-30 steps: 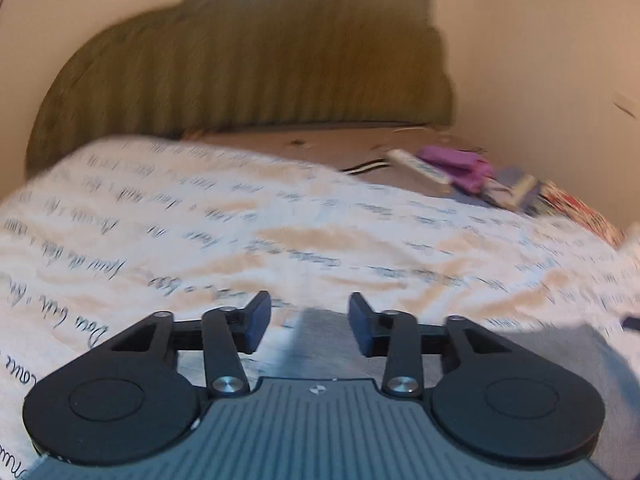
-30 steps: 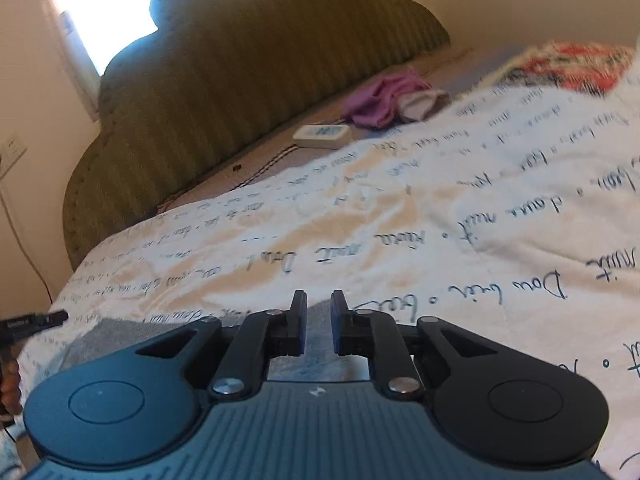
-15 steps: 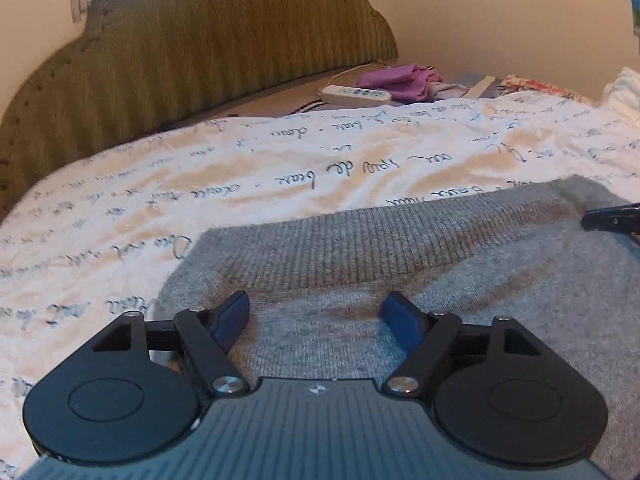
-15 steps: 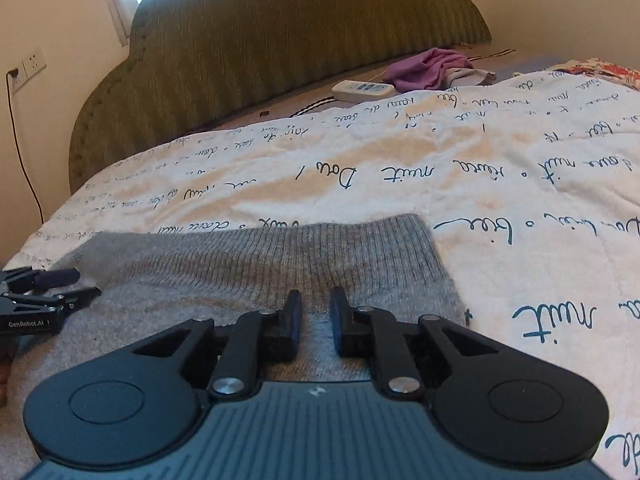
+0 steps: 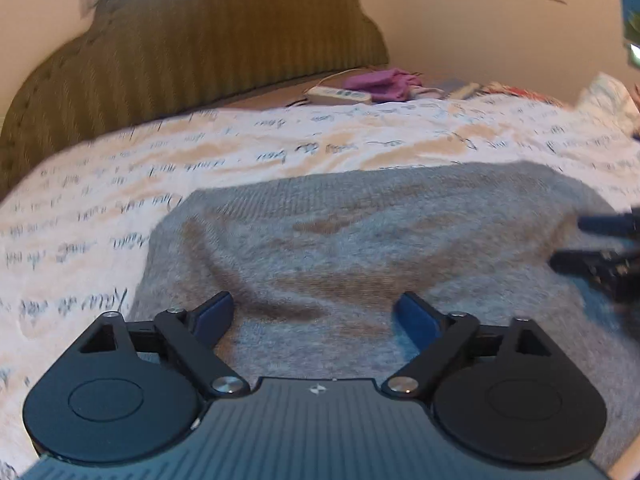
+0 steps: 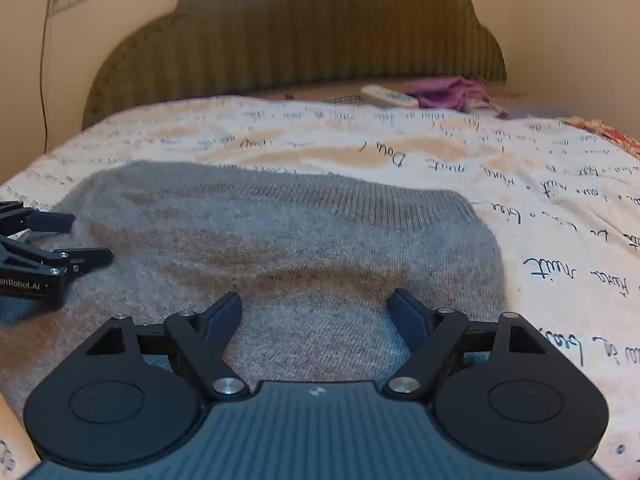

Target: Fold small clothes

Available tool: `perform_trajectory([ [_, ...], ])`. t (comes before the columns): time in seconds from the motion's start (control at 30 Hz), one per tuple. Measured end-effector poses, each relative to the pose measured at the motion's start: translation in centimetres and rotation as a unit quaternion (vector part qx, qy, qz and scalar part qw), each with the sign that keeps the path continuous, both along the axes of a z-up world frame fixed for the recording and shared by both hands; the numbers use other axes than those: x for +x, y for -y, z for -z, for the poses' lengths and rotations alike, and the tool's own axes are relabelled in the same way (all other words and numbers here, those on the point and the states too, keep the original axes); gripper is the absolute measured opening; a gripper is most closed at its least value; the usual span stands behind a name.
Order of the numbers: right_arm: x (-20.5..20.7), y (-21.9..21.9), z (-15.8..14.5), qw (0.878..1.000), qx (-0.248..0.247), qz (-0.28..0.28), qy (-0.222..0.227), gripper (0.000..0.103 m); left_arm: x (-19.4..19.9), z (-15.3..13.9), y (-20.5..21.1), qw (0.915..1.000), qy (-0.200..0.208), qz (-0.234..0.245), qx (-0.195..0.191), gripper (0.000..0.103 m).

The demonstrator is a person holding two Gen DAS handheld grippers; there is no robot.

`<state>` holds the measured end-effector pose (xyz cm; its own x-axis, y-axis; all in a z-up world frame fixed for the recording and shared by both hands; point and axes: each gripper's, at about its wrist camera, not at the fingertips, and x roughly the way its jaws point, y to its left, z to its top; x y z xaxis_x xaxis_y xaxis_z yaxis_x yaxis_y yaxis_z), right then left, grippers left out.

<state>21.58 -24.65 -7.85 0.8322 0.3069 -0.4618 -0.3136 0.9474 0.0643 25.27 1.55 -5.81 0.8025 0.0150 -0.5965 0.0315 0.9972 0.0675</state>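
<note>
Sweater (image 5: 360, 248), grey knit, lies spread on the bed (image 5: 100, 216) over a white cover printed with script, its ribbed hem toward the green headboard (image 5: 208, 40). Both claws hang low over its near part. The left claw (image 5: 316, 312) is opening, its blue pads wide apart and pinching nothing, with only cloth lying beneath the gap; the right claw (image 6: 316, 308) is opening too, likewise released, the knit under it but not gripped. In the right view the left claw shows at the sweater's left edge. The cloth looks freshly laid down, so the step in hand seems to be letting go and settling it flat. To do that well, I would lift both claws clear without snagging the loose knit, then smooth the soft ridges running across the middle before taking new corners. Grips for the next fold should take the edge itself, matched on both sides, so the halves meet evenly.
</note>
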Motion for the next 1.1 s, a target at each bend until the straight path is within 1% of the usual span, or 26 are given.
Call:
perform_trajectory([
  [0.03, 0.0, 0.0, -0.3, 1.000, 0.001, 0.002, -0.003, 0.083, 0.0, -0.3, -0.4, 0.9999, -0.005, -0.004, -0.008, 0.089],
  [0.13, -1.3, 0.1, -2.1, 0.999, 0.000, 0.035, -0.013, 0.084, -0.8, -1.4, -1.0, 0.9997, -0.015, -0.018, -0.002, 0.088],
  [0.17, -2.4, 0.6, -2.8, 0.999, 0.013, 0.038, -0.009, 0.084, -1.3, -1.8, -1.4, 0.9996, -0.019, -0.020, -0.006, 0.088],
  [0.2, -3.7, 1.3, -3.3, 0.999, 0.036, 0.036, -0.004, 0.084, -2.1, -2.4, -1.9, 0.9994, -0.023, -0.023, -0.016, 0.088],
  [0.23, -5.0, 2.1, -3.6, 0.997, 0.065, 0.034, -0.003, 0.084, -3.1, -2.9, -2.6, 0.9987, -0.024, -0.032, -0.033, 0.088],
  [0.27, -6.7, 3.1, -3.8, 0.994, 0.105, 0.030, -0.008, 0.085, -4.4, -3.3, -3.5, 0.9972, -0.021, -0.042, -0.058, 0.089],
  [0.3, -7.9, 3.9, -3.6, 0.990, 0.138, 0.027, -0.017, 0.085, -5.8, -3.6, -4.6, 0.9942, -0.019, -0.054, -0.091, 0.090],
  [0.33, -9.3, 4.9, -3.2, 0.984, 0.176, 0.028, -0.029, 0.085, -7.4, -3.6, -5.9, 0.9884, -0.018, -0.069, -0.134, 0.090],
  [0.37, -10.6, 5.7, -2.7, 0.977, 0.209, 0.031, -0.041, 0.085, -9.0, -3.5, -7.3, 0.9794, -0.014, -0.086, -0.182, 0.091],
  [0.4, -11.8, 6.7, -1.9, 0.967, 0.245, 0.038, -0.055, 0.085, -10.7, -3.0, -8.6, 0.9668, -0.009, -0.105, -0.233, 0.092],
  [0.43, -12.7, 7.5, -1.0, 0.957, 0.279, 0.049, -0.069, 0.085, -12.1, -2.4, -9.8, 0.9514, -0.008, -0.126, -0.281, 0.092],
  [0.47, -13.6, 8.4, 0.1, 0.943, 0.313, 0.066, -0.087, 0.085, -13.5, -1.8, -11.0, 0.9333, -0.004, -0.145, -0.329, 0.092],
  [0.5, -14.2, 9.2, 1.0, 0.930, 0.343, 0.079, -0.103, 0.085, -14.7, -1.3, -11.8, 0.9190, 0.003, -0.163, -0.359, 0.091],
  [0.53, -14.8, 9.7, 1.8, 0.920, 0.365, 0.085, -0.112, 0.085, -15.7, -0.9, -12.4, 0.9040, 0.013, -0.174, -0.391, 0.090],
  [0.57, -15.2, 10.1, 2.4, 0.912, 0.384, 0.084, -0.116, 0.085, -16.3, -0.8, -12.6, 0.8942, 0.023, -0.174, -0.412, 0.090],
  [0.6, -15.5, 10.4, 2.6, 0.909, 0.393, 0.082, -0.113, 0.085, -16.6, -0.8, -12.7, 0.8877, 0.031, -0.172, -0.426, 0.090],
  [0.63, -15.5, 10.4, 2.6, 0.908, 0.395, 0.081, -0.110, 0.085, -16.5, -0.9, -12.7, 0.8822, 0.034, -0.170, -0.438, 0.092],
  [0.7, -15.0, 10.5, 2.6, 0.901, 0.408, 0.086, -0.116, 0.085, -15.6, -0.8, -12.6, 0.8686, 0.020, -0.158, -0.469, 0.093],
  [0.73, -14.5, 10.4, 2.7, 0.897, 0.415, 0.091, -0.121, 0.085, -15.0, -0.8, -12.5, 0.8603, 0.009, -0.156, -0.485, 0.093],
  [0.77, -14.3, 10.5, 2.7, 0.891, 0.425, 0.098, -0.127, 0.086, -14.6, -0.7, -12.3, 0.8540, 0.000, -0.154, -0.497, 0.093],
  [0.8, -14.0, 10.5, 2.7, 0.884, 0.437, 0.100, -0.131, 0.086, -14.2, -0.5, -12.1, 0.8511, -0.004, -0.149, -0.503, 0.093],
  [0.9, -13.6, 10.7, 3.3, 0.862, 0.474, 0.108, -0.141, 0.086, -13.3, 0.0, -11.3, 0.8535, -0.008, -0.153, -0.498, 0.093],
  [0.93, -13.4, 10.7, 3.5, 0.858, 0.479, 0.114, -0.144, 0.085, -12.9, 0.1, -11.2, 0.8550, -0.007, -0.151, -0.496, 0.093],
  [1.0, -12.9, 10.7, 3.5, 0.857, 0.480, 0.119, -0.144, 0.085, -12.2, 0.1, -10.8, 0.8552, -0.007, -0.156, -0.494, 0.093],
  [1.07, -12.6, 10.7, 3.4, 0.853, 0.484, 0.127, -0.145, 0.085, -11.8, -0.1, -10.7, 0.8566, -0.008, -0.159, -0.491, 0.092],
  [1.1, -12.4, 10.7, 3.3, 0.851, 0.487, 0.129, -0.146, 0.086, -11.8, -0.1, -10.7, 0.8551, -0.006, -0.158, -0.494, 0.092],
])
